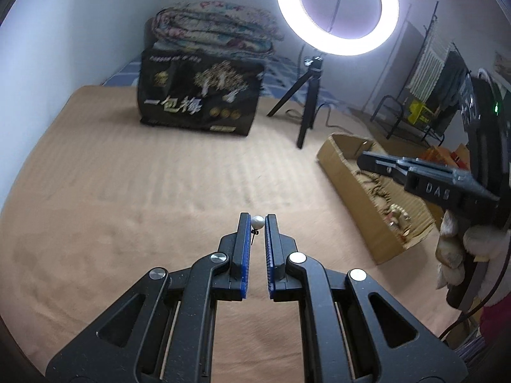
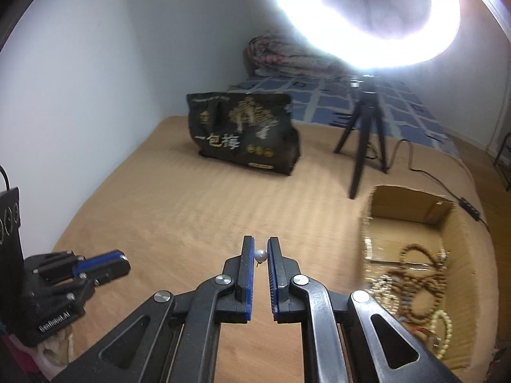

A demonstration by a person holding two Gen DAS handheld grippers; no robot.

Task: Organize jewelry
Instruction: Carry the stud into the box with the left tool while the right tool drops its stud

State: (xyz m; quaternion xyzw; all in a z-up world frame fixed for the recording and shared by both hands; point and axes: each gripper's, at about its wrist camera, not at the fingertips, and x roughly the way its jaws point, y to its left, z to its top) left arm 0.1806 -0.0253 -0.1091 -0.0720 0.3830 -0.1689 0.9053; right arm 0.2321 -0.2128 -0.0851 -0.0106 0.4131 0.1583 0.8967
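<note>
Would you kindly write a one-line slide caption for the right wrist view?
Right gripper pinches a pearl earring above the tan bedspread, beside a cardboard box of beaded bracelets.

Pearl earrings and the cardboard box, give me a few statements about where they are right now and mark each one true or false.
1. The left gripper is shut on a pearl earring. True.
2. The right gripper is empty. False: its fingers pinch a second pearl earring.
3. The cardboard box holds beaded bracelets. True.
4. The box stands on the blue checked sheet. False: it sits on the tan cover, which lies nearer the cameras than the sheet.
5. A lit ring light stands on a black tripod behind the box. True.
</note>
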